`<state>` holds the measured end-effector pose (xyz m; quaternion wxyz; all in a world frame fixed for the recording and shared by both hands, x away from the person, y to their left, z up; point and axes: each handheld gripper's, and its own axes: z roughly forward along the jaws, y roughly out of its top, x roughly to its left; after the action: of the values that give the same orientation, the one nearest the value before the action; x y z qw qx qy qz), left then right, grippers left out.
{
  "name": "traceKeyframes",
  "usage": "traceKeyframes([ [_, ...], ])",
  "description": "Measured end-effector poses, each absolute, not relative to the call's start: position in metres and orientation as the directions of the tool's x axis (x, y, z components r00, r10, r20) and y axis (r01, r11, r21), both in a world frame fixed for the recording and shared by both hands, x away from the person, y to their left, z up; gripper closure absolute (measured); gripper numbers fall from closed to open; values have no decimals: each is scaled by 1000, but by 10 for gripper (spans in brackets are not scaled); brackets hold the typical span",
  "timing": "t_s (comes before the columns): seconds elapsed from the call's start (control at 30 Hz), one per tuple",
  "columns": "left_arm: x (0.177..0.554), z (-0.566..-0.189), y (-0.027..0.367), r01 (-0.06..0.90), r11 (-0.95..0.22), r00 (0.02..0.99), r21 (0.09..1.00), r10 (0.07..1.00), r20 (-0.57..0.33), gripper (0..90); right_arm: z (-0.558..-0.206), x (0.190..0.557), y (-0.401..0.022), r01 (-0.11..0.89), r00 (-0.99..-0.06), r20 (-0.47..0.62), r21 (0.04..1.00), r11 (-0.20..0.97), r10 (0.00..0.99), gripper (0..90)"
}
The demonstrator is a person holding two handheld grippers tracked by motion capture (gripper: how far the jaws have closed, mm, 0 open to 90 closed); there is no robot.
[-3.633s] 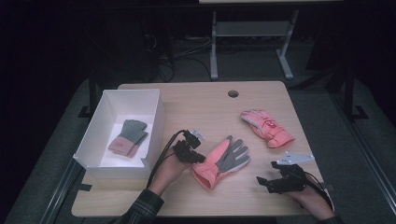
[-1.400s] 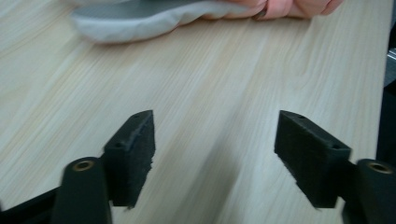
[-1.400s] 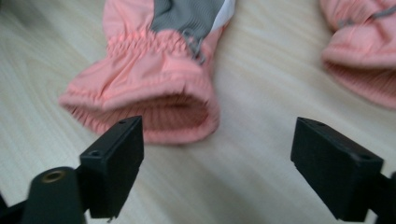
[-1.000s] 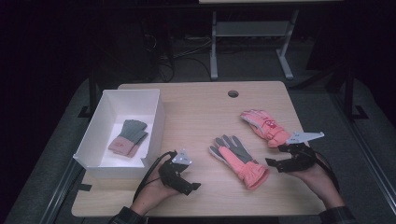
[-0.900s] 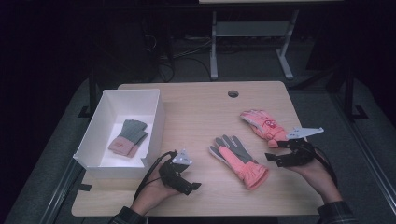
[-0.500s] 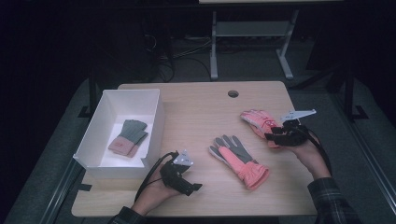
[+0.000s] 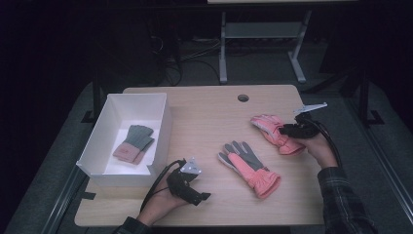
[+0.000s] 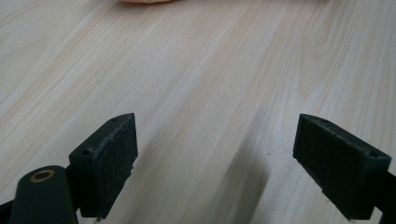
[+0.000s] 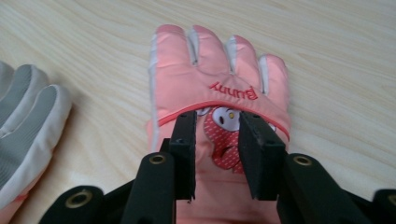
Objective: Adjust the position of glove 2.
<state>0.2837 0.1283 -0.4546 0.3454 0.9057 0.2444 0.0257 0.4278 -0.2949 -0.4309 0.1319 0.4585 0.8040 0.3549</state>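
A pink glove [image 7: 272, 131] with a cartoon patch lies back-up near the table's right edge. My right gripper [image 7: 288, 130] is on its cuff half. In the right gripper view the jaws [image 9: 217, 114] have just been closing and now pinch a raised fold of the pink glove [image 9: 210, 70] around the patch. A second pink glove [image 7: 249, 166] lies grey palm up mid-table, with its fingers [image 9: 23, 126] at the left of the right gripper view. My left gripper [image 7: 200, 197] rests at the front of the table, open over bare wood [image 8: 229, 149].
A white box [image 7: 165, 122] stands at the left with a grey and pink glove [image 7: 134, 144] lying in it. A round cable hole [image 7: 243, 98] sits near the table's far edge. Dark floor and a metal stand lie beyond the table.
My right gripper has moved away from the person along the right edge onto the pink cartoon glove, and its jaws have narrowed on it. The left gripper has stayed put.
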Motion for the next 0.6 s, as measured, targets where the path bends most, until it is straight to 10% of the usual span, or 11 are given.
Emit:
traceKeyframes([
  [0.6,284,-457,127,423,-657,882,624,455,-119,134,-451,439,-286,670,-570,101,632,390,815,891],
])
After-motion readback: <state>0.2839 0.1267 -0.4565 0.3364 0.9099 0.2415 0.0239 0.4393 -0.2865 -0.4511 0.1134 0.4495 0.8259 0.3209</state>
